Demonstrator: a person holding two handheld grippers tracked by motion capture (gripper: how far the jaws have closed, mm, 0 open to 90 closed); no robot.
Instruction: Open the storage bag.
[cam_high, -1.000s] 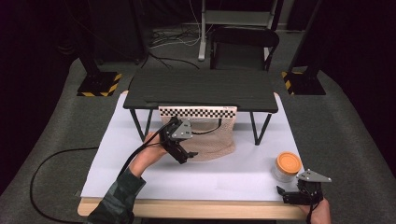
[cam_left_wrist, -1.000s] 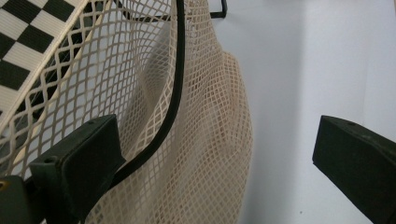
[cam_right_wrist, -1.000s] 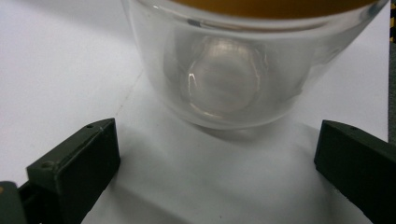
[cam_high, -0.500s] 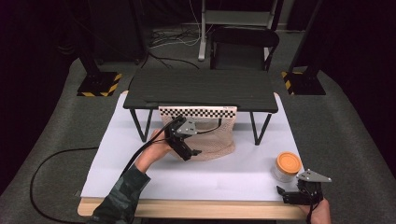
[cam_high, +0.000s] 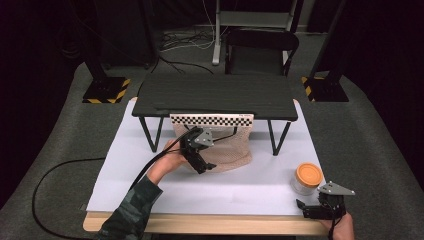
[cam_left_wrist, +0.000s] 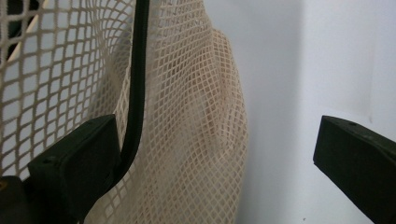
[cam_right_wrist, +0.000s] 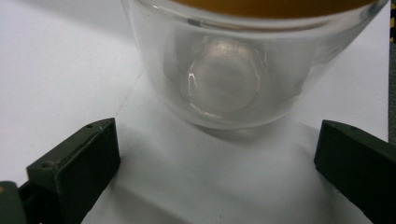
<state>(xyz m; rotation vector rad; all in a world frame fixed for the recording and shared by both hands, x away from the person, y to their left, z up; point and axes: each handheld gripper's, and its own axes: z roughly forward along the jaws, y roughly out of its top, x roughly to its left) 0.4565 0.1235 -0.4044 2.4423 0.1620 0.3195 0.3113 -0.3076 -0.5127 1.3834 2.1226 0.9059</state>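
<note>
A beige mesh bag (cam_high: 231, 149) hangs from the front of a small black table (cam_high: 215, 95), under a checkered strip (cam_high: 212, 119). My left gripper (cam_high: 203, 167) is at the bag's left side, jaws open and pointing down toward the white sheet. In the left gripper view the mesh bag (cam_left_wrist: 187, 116) lies between the open jaws of my left gripper (cam_left_wrist: 219, 154), and a black cord (cam_left_wrist: 137, 70) runs down past the left jaw. My right gripper (cam_high: 306, 210) is open near the front right edge. A glass jar (cam_right_wrist: 224, 70) with an orange lid (cam_high: 308, 174) stands just beyond its jaws.
A white sheet (cam_high: 240, 185) covers the tabletop. The small black table's legs (cam_high: 274, 137) stand on it on either side of the bag. A black cable (cam_high: 60, 170) trails off to the left. A dark chair (cam_high: 260, 45) and stand bases sit on the floor behind.
My left gripper has shifted a little to the right, closer into the mesh bag. The right gripper and the jar have stayed still.
</note>
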